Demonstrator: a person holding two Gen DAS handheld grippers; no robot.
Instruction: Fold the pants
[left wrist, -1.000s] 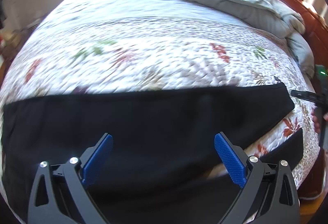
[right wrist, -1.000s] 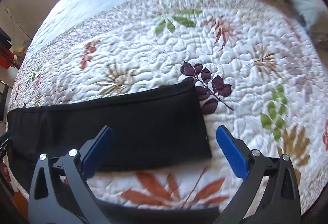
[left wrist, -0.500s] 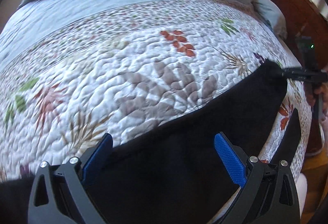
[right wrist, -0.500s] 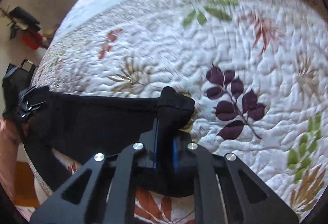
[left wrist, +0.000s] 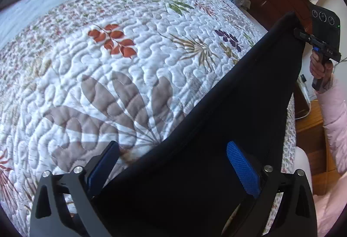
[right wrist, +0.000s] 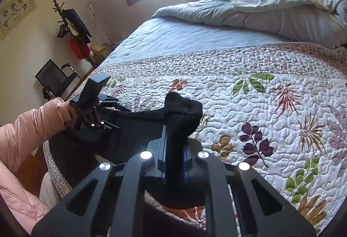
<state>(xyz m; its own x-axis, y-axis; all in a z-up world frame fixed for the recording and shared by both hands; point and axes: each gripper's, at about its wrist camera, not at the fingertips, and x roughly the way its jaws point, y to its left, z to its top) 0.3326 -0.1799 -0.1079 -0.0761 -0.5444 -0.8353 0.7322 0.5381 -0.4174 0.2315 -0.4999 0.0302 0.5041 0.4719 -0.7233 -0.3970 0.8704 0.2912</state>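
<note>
Right wrist: right claw pinching black pants, bunched, lifted taut; left claw spread.

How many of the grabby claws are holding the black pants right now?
1 for sure. The right gripper is pinched shut on one end of the black pants, lifting it off the quilt. The left gripper is open, with the pants between its fingers.

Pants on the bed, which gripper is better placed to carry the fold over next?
Right, probably: the right gripper is shut on the pants, while the left gripper jaws stand open.
</note>
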